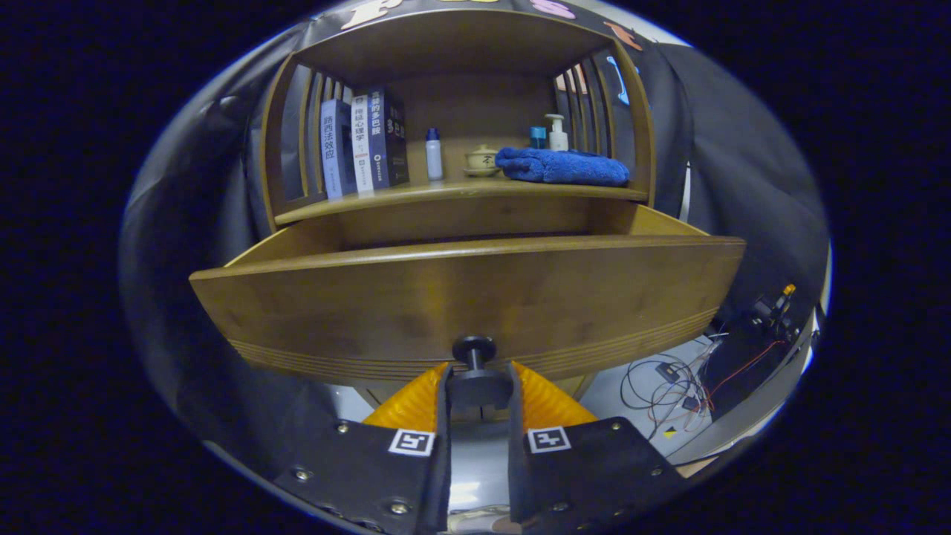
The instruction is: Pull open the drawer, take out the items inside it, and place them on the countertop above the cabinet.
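Note:
The wooden drawer is pulled well out of the cabinet, its front panel close ahead of me. Its dark round knob sits between my two fingers, and my gripper is shut on it. The drawer's inside is hidden behind the front panel from this low angle. Above it runs the countertop, a shelf with slatted sides. On it lie a folded blue towel, a small ceramic cup, a white bottle with a blue cap, a pump bottle and several upright books.
Black cloth hangs on both sides of the cabinet. On the pale floor to the lower right lie tangled cables and small electronic parts.

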A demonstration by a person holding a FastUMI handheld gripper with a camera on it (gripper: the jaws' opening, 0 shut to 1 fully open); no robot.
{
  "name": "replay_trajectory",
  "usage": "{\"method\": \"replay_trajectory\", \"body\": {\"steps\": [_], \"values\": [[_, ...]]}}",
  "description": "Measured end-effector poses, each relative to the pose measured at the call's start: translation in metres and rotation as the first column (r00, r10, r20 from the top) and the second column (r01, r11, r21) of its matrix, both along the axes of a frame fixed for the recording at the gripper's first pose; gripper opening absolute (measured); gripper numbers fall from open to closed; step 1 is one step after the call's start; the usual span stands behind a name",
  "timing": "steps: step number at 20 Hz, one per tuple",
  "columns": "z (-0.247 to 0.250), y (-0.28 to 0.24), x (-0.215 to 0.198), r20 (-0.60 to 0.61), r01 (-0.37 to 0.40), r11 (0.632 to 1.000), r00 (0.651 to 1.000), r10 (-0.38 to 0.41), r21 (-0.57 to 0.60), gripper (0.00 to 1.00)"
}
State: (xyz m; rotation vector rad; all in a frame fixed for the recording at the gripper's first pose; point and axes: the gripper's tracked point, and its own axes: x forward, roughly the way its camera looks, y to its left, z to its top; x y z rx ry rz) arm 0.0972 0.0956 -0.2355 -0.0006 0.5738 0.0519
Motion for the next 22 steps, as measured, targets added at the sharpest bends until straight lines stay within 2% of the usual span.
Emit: {"method": "replay_trajectory", "body": {"steps": [4,8,14,18,22], "values": [[0.002,-0.001,-0.020,0.000,0.030,0.999,1.000,-0.030,0.019,0.32],[0.003,-0.001,-0.023,-0.005,0.080,0.996,0.997,-0.080,0.047,0.31],[0.003,-0.001,-0.022,0.011,0.071,0.996,0.997,-0.072,0.055,0.32],[0.003,0.003,-0.021,0.015,0.068,0.994,0.997,-0.069,0.087,0.42],[0.026,0.003,-0.023,0.072,0.053,0.994,0.996,-0.060,0.095,0.47]]}}
